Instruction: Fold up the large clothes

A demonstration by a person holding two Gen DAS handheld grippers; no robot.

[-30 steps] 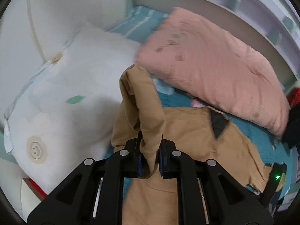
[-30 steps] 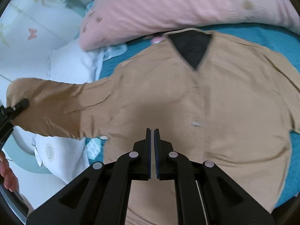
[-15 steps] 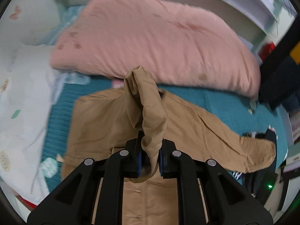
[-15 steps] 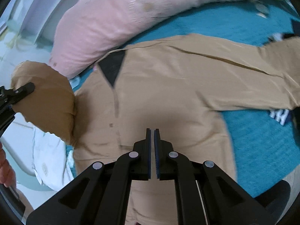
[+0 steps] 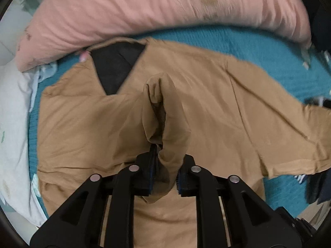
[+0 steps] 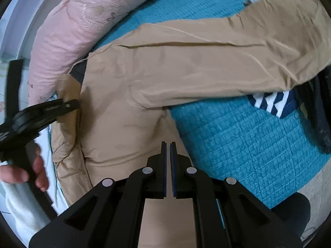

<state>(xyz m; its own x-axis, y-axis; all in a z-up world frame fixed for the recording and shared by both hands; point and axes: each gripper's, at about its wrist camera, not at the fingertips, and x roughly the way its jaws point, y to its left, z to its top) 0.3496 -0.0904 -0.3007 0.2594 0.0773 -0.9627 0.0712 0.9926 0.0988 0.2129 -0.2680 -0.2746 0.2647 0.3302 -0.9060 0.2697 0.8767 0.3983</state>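
We see a tan shirt (image 5: 86,128) spread front-up on a teal bedspread (image 5: 256,45), its collar end toward a long pink pillow (image 5: 144,6) that lies across the far side of the bed. A dark triangle of lining (image 5: 115,66) shows at the open neck.

In the left wrist view, our left gripper (image 5: 165,175) points steeply down over the middle of the shirt. One sleeve (image 5: 165,111) of the shirt is bunched between its two fingers, the cuff end standing up past the fingertips and drooping over the shirt's chest. The jaws are opening, and the fabric sits between them; the right pad looks just clear of the cloth, though the fold hides the left side, so we read the sleeve as no longer firmly pinched. White bedding (image 5: 14,124) lies along the left edge of this view.

In the right wrist view, our right gripper (image 6: 168,169) hovers over the lower side of the shirt, near its side seam and close to where tan cloth meets the bedspread. Its jaws are closed to a thin slit with nothing between them, and it does not touch the shirt. The other sleeve (image 6: 227,62) stretches out flat to the right across the bedspread, its cuff end resting on a blue-and-white striped cloth (image 6: 269,101) and dark clothes (image 6: 318,119) at the bed's edge.

At the left of this view a hand (image 6: 24,171) grasps the handle of the left gripper, whose tip sits beside the folded-over sleeve.
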